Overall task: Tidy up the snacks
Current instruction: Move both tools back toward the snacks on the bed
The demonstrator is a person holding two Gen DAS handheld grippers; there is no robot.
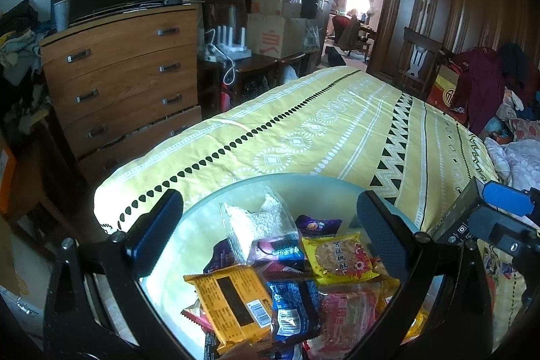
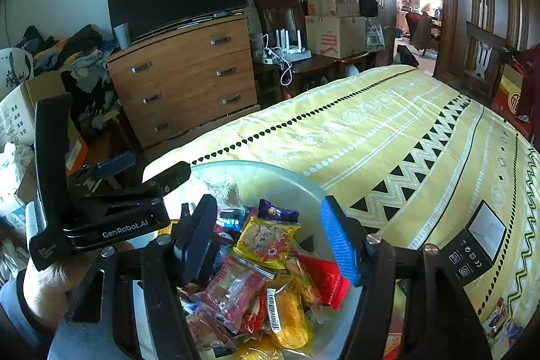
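**Step in hand.** Judged as the start of a pick: both grippers hover over a pale translucent bowl [image 1: 202, 225] heaped with wrapped snacks, at the near end of a bed with a yellow patterned cover [image 1: 337, 130]. Nothing is lifted out yet.

**Left gripper** [image 1: 270, 231]: jaws spread wide, nothing between the pads; dark textured pads flank the heap.

**Right gripper** [image 2: 268, 237]: jaws roughly half apart, no packet pinched; one dark pad, one blue ribbed pad.

**Contents, left to right (left wrist view).**
- Orange flat packet [image 1: 233, 299], glossy film, barcode showing.
- Clear pouch of white puffed rice [image 1: 256, 225], crinkled, lying topmost.
- Blue foil packet [image 1: 293, 312], creased.
- Yellow round-biscuit packet [image 1: 337, 255], flat, printed flowers.
- Pink cellophane packet [image 1: 351, 309], translucent.

**Next move calls for.** Probably choosing one top packet, closing on an edge; slick film may slip, and neighbours overlap it.

**Right of the bowl:** a dark box [image 2: 472, 245] on the cover.
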